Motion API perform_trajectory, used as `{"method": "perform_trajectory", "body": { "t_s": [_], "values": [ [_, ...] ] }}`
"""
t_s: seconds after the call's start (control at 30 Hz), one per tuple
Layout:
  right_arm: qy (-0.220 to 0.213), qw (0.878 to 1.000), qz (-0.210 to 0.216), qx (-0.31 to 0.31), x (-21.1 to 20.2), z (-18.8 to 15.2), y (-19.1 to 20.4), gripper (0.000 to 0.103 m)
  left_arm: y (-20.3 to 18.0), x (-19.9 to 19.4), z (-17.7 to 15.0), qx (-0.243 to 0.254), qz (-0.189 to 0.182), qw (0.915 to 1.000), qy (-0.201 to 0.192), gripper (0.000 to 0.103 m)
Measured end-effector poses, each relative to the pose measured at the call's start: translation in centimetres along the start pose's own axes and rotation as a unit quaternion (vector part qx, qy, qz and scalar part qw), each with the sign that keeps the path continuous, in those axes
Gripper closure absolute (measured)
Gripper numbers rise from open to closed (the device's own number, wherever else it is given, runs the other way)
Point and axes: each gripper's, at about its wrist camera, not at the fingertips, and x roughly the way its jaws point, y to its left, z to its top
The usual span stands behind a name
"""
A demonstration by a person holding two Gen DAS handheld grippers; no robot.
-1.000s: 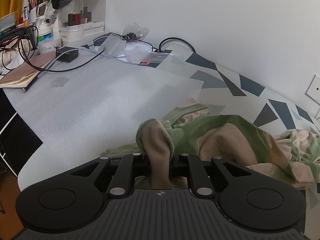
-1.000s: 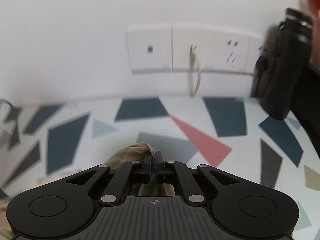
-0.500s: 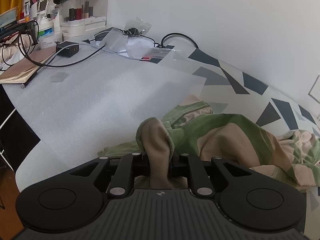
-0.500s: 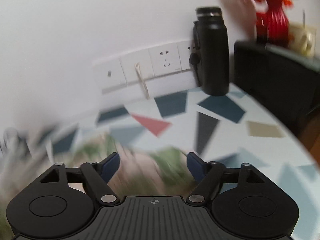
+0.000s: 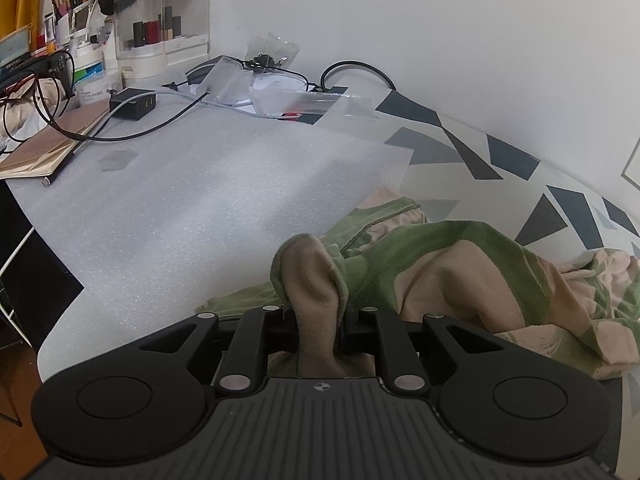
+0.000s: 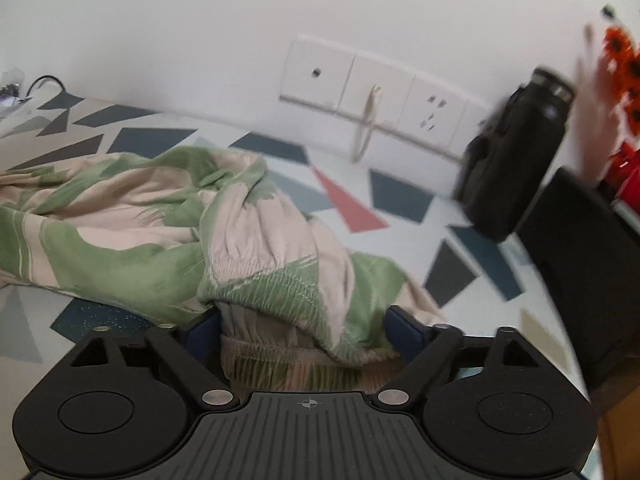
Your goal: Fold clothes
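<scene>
Fabric fills the space between my fingers on both sides. My left gripper is clamped tight on a raised fold of the garment, a green and beige piece that lies crumpled on the patterned table. My right gripper stands wide open, its blue pads well apart, with the garment's elastic waistband bunched between them; nothing is gripped there.

Left view, near to far: beyond the held fold, one edge of the garment overlaps a white foam sheet. Past the sheet lie a black charger, loose cables, clear plastic bags and a notebook, then cosmetic organizers against the wall.

Right view, near to far: past the garment heap, bare tabletop, then a black bottle beside a black box. Wall sockets sit behind, with a cord hanging from one. Orange flowers appear at the far right, blurred.
</scene>
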Motion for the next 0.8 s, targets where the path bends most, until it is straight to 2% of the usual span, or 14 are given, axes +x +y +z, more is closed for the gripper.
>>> {"method": "perform_trajectory", "body": {
  "t_s": [0.03,0.07,0.13,0.2,0.3,0.4,0.47,0.57,0.63,0.8],
  "values": [
    [0.007,1.0,0.01,0.018,-0.1,0.0,-0.5,0.051,0.0,0.0,0.0,0.0,0.0,1.0,0.0,0.087],
    [0.014,0.999,0.02,0.037,-0.2,0.1,-0.9,0.057,0.0,0.0,0.0,0.0,0.0,1.0,0.0,0.087],
    [0.028,0.996,0.04,0.074,-0.4,0.1,-1.8,0.081,0.2,0.1,0.0,0.002,-0.002,1.0,-0.001,0.087],
    [0.041,0.991,0.061,0.112,-0.7,0.1,-2.8,0.083,0.3,0.2,0.0,0.006,-0.003,1.0,-0.001,0.086],
    [0.049,0.969,0.11,0.215,-4.0,-0.4,-5.3,0.084,0.5,0.4,0.1,0.01,-0.006,0.9999,0.0,0.086],
    [0.06,0.95,0.148,0.27,-7.6,-1.2,-6.8,0.084,0.6,0.5,0.2,0.017,-0.01,0.9998,0.0,0.086],
    [0.08,0.935,0.167,0.303,-9.3,-2.0,-7.7,0.084,0.7,0.6,0.3,0.02,-0.014,0.9997,0.001,0.086],
    [0.108,0.904,0.194,0.364,-11.6,-3.4,-9.2,0.084,0.9,0.7,0.4,0.022,-0.019,0.9996,0.001,0.086],
    [0.092,0.886,0.197,0.409,-12.8,-3.9,-10.8,0.084,0.9,0.8,0.5,0.025,-0.02,0.9995,0.001,0.086],
    [0.027,0.891,0.11,0.44,-10.7,-2.8,-15.8,0.084,0.7,1.1,0.6,0.035,-0.016,0.9992,-0.001,0.086]
  ]
}}
